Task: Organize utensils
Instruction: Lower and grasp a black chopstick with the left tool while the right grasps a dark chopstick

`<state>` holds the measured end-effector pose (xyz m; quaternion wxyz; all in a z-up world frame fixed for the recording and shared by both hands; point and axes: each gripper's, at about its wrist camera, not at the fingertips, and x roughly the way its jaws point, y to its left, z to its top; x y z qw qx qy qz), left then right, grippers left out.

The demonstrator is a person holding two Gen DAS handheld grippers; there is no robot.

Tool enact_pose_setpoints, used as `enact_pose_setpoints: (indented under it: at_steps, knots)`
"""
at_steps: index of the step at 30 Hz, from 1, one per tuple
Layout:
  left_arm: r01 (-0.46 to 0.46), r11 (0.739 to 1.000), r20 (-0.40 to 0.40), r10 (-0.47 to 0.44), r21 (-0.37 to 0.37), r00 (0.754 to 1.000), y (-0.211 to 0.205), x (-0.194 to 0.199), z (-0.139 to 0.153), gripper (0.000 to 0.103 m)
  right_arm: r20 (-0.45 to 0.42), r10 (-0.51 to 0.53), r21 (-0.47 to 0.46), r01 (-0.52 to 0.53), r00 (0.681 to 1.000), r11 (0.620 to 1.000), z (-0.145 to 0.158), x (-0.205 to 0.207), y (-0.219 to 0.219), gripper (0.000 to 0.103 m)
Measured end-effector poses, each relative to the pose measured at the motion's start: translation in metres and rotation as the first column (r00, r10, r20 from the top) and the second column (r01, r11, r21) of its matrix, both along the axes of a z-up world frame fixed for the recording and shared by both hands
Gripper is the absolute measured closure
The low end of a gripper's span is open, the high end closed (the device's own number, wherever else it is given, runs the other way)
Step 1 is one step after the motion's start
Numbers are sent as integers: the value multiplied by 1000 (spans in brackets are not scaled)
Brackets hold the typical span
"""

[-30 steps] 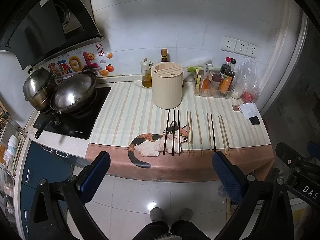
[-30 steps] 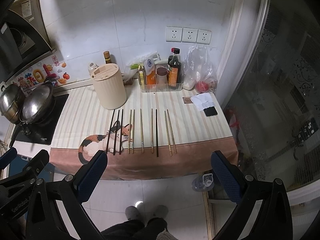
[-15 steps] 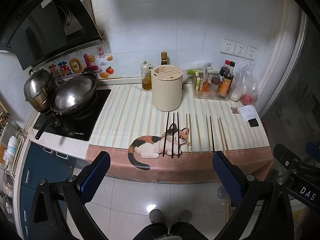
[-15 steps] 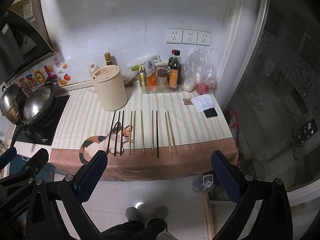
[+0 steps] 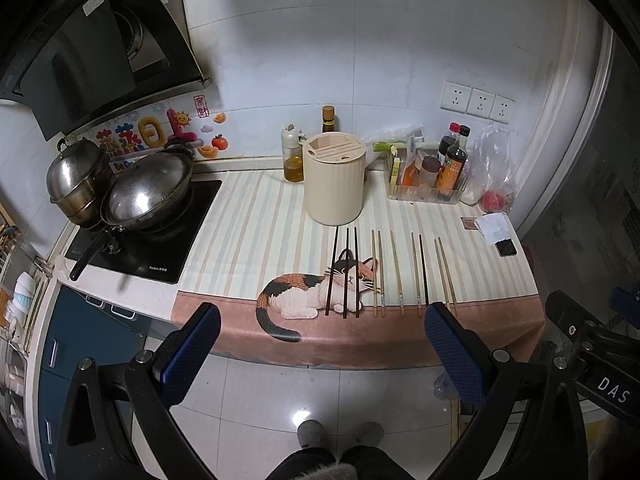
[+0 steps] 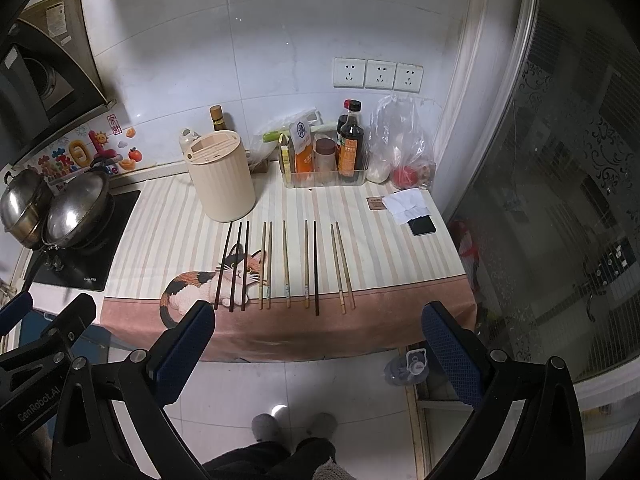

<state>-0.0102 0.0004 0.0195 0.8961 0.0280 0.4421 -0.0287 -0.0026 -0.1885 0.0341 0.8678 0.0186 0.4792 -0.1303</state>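
Observation:
Several chopsticks lie side by side on the striped cat-print cloth [image 5: 248,240]: three dark ones [image 5: 346,272] on the left, light wooden ones [image 5: 396,272] and one more dark one [image 5: 423,270] to the right. They also show in the right wrist view [image 6: 286,264]. A cream slotted utensil holder [image 5: 335,178] stands just behind them, also seen in the right wrist view [image 6: 222,176]. My left gripper [image 5: 320,344] is open and empty, held off the counter's front edge. My right gripper [image 6: 318,344] is open and empty, likewise in front of the counter.
A wok and a steel pot [image 5: 120,188] sit on the black cooktop at left. An oil bottle [image 5: 293,154] stands beside the holder. A clear tray of sauce bottles [image 5: 432,176], a plastic bag [image 5: 494,172], paper and a phone [image 5: 506,246] are at right. A glass door [image 6: 560,200] bounds the right.
Both grippers have shifted slightly so the counter sits a little differently in view. Nothing on the counter has moved; both grippers stay open.

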Motion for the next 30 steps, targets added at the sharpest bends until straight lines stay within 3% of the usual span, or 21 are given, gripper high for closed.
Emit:
enact_pose_setpoints:
  at_steps: [8,11,16,19,25,30]
  knots:
    - [10,1000,77,-10,-4,997,9,39,-28,0,95,-63,14,62,993,998,-7,18,-6,0]
    - [22,999,89,-24,24,996,14,59,-50,0,105,-97,21,95,990,995,-31,26,-10,0]
    - [-3,999,51,1,54,999,23,98,-97,0,33,-148,104,144,988,984,-82,55,-33,1]
    - [-42,996,-17,43,77,999,26,131,-134,0,-17,-151,147,151,988,978,-118,80,-49,21]
    - [-72,991,-230,97,112,968,22,201,-223,2,-161,-97,197,128,982,972,-204,148,-81,33]
    - [-80,989,-357,120,126,926,6,249,-284,22,-301,-32,246,110,953,963,-279,211,-105,49]
